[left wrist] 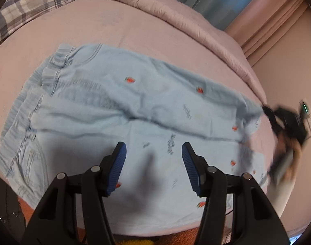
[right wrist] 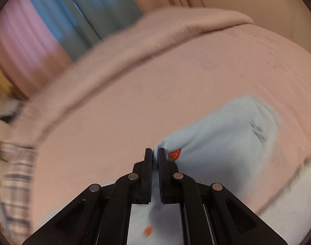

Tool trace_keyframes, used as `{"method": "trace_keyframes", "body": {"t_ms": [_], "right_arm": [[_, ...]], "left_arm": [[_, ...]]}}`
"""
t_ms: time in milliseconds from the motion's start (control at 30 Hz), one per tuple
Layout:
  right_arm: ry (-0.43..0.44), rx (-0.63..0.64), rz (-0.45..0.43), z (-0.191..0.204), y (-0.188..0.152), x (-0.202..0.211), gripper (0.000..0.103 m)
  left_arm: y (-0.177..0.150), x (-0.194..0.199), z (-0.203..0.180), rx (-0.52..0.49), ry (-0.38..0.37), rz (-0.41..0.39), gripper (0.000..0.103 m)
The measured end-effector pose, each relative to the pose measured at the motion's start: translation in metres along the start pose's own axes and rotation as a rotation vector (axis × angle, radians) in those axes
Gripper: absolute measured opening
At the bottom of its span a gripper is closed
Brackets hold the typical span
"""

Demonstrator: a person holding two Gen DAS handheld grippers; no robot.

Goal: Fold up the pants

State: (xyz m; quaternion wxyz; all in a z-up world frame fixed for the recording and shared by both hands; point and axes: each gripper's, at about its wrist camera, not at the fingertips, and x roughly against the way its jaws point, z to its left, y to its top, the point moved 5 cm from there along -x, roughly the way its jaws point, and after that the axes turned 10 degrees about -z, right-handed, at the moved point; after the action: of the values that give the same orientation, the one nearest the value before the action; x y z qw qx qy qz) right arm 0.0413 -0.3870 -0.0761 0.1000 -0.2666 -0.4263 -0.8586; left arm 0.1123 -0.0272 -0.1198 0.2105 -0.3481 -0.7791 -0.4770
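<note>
left wrist: left gripper (left wrist: 154,153) hovers with blue pads spread apart, holding nothing, above the pale blue strawberry-print denim pants (left wrist: 122,110) lying flat on the pink bedsheet (left wrist: 114,24) | right wrist: right gripper (right wrist: 154,155) pinches a hem of the pants (right wrist: 227,134), cloth trailing right of it | advice: keep the pinch firm, carry the leg low, align edges before release

The left wrist camera looked down from above over the whole pants (left wrist: 135,110) spread on the pink bed (left wrist: 114,24), while the right wrist camera sat close at one pant hem, both views sharing the pants, bed and curtains (right wrist: 83,6).
</note>
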Motion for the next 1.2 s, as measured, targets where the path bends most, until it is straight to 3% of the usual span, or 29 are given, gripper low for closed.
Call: {"method": "trace_keyframes", "body": {"t_ms": [133,367,533,600,700,767,1000,1200], "right_arm": [[0.102,-0.018,-0.077,-0.012,-0.034,0.075,0.006],[0.056,-0.063,-0.050,-0.028,-0.044,0.018,0.006],[0.022,-0.083,0.024,-0.030,-0.057,0.006,0.005],[0.029,-0.113,0.047,-0.036,-0.061,0.004,0.005],[0.035,-0.124,0.064,-0.039,-0.061,0.004,0.005],[0.029,-0.113,0.066,-0.038,-0.062,0.005,0.005],[0.003,-0.084,0.054,-0.036,-0.065,0.008,0.005],[0.014,-0.083,0.016,-0.034,-0.057,0.026,0.006]], "left_arm": [[0.022,-0.007,-0.016,-0.017,-0.011,-0.037,0.056],[0.058,-0.059,-0.037,0.022,-0.051,-0.052,0.053],[0.067,-0.112,-0.034,0.088,0.007,0.036,0.036],[0.070,-0.125,-0.033,0.097,0.027,0.047,0.035],[0.073,-0.130,-0.032,0.084,0.057,0.046,0.024],[0.071,-0.127,-0.030,0.073,0.077,0.047,0.011],[0.067,-0.058,-0.036,0.055,-0.012,-0.066,0.007],[0.041,0.015,-0.041,0.043,-0.115,-0.150,0.007]]}}
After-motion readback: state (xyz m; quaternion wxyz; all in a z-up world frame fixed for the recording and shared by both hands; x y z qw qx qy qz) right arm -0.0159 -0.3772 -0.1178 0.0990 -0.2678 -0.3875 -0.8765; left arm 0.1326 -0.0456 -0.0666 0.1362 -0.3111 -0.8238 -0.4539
